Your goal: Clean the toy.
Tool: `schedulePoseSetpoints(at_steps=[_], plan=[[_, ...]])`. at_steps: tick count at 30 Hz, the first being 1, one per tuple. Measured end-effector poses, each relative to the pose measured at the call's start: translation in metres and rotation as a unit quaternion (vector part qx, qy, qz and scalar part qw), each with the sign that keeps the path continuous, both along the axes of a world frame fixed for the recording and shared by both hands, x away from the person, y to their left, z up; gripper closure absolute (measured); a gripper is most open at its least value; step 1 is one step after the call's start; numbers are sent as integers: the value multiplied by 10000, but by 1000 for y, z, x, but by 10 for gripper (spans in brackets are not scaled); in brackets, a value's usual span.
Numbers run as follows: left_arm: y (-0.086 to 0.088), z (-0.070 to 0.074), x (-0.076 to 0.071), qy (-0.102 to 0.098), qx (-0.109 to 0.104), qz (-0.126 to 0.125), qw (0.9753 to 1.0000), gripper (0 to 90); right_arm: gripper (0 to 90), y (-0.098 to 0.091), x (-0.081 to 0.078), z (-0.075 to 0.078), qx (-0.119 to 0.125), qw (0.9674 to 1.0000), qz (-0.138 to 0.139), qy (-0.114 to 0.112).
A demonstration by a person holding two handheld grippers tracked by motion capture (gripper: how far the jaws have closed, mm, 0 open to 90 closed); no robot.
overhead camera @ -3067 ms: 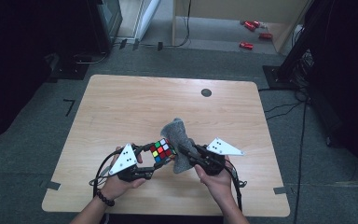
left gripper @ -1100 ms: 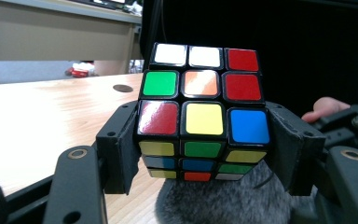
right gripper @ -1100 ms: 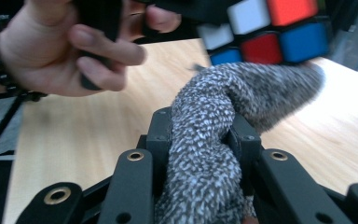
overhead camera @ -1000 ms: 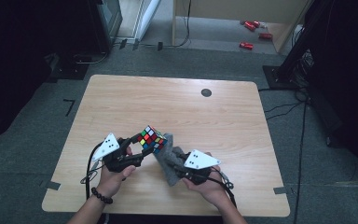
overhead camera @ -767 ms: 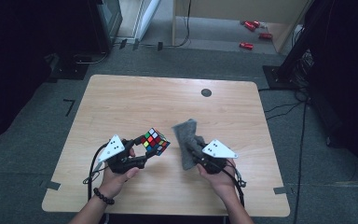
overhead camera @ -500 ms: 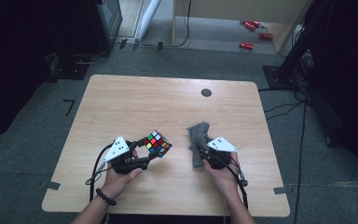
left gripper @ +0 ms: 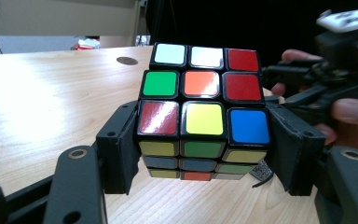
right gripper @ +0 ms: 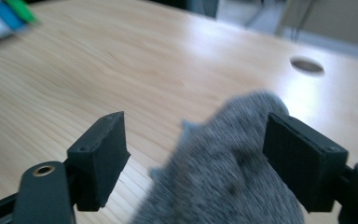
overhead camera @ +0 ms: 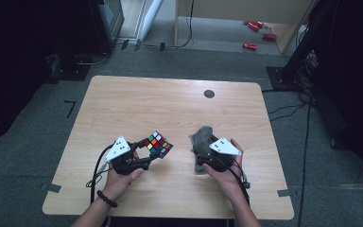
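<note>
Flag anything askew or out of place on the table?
Nothing damaged or spilled. The grey cloth lies crumpled between the right gripper's open jaws, which have just been opening. The left gripper holds the scrambled cube tilted above the table.

The cube [left gripper: 204, 116] shows black edges and glossy squares: top row white, white, red; middle row green, orange, red; bottom row red, yellow, blue. At lower right of the high view the cloth [overhead camera: 202, 140] is a fuzzy, speckled grey. The table [overhead camera: 137, 109] is pale wood with fine grain and one dark round spot [overhead camera: 209, 93] toward the upper right. Jaws are matte black.
</note>
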State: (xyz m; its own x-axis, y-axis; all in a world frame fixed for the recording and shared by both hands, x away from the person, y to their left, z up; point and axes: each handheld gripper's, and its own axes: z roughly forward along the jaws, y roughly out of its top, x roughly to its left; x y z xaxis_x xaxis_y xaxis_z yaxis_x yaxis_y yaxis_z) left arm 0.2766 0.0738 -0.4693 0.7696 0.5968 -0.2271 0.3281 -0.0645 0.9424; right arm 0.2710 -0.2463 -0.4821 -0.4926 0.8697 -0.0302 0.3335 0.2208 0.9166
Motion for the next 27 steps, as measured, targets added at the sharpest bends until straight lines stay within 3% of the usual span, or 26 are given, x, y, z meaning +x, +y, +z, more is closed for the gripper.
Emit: schedulePoseSetpoints(at_steps=[3, 6, 12, 17, 21, 27], plan=[[-1, 0, 1, 86, -22, 0, 10000, 350, 215, 13, -9, 6, 139, 9981, 551, -237], [-2, 0, 1, 138, -43, -21, 9999, 350, 215, 30, -17, 7, 131, 9933, 1055, -450], [-6, 2, -1, 264, -141, -120, 9995, 351, 230, 54, -27, 3, 48, 9854, 1564, -669], [-11, 3, -3, 341, -193, -219, 9990, 350, 236, 68, -32, 1, -53, 9834, 1616, -823], [-15, 3, -5, 412, -258, -324, 9983, 350, 241, 76, -35, 0, -371, 9833, 1467, -1011], [-20, 3, -7, 455, -293, -424, 9976, 350, 312, 80, -37, -2, -504, 9831, 1253, -1233]])
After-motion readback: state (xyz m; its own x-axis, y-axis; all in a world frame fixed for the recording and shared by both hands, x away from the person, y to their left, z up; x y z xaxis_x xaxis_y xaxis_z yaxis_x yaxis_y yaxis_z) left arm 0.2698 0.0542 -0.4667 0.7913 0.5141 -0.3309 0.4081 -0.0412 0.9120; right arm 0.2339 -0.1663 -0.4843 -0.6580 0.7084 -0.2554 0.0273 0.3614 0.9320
